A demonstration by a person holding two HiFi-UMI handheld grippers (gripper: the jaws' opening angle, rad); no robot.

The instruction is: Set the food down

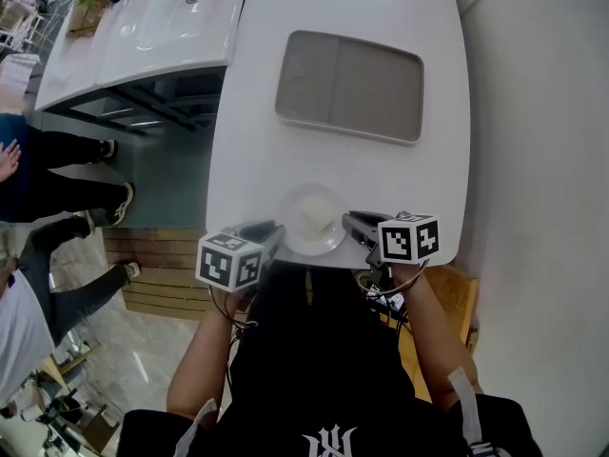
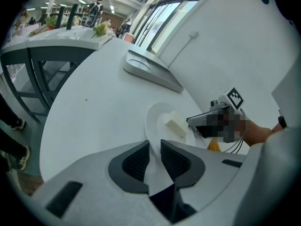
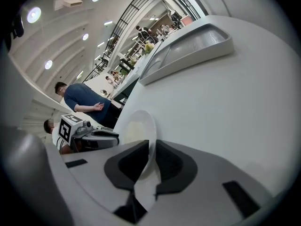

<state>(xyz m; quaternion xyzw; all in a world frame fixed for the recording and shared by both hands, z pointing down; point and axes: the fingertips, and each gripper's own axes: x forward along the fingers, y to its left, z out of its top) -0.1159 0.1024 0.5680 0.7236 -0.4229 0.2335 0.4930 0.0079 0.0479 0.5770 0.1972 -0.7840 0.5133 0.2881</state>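
A white table (image 1: pixel 285 160) holds an empty grey tray (image 1: pixel 349 86) at upper centre; at its near edge, lower centre, the white plate (image 1: pixel 297 206) carrying a pale food block (image 1: pixel 316 219) is pinched by the rim in left gripper (image 1: pixel 276 228) and right gripper (image 1: pixel 347 220), so setting down seems unfinished. Tabletop glossy; bright hall, people (image 1: pixel 57 188) at left

You have one white plate (image 1: pixel 295 203) in front of you, with one pale piece of food (image 1: pixel 316 219) on it. Beyond it lies one grey tray (image 1: pixel 348 86), split into two compartments. All of this is on one white desk (image 1: pixel 257 150). You hold two tongs, the left tongs (image 1: pixel 274 228) and the right tongs (image 1: pixel 351 220), and each carries one of the two marker cubes (image 1: pixel 231 260). Two people (image 1: pixel 57 155) stand off to your left. Those in the far background are too small to count.
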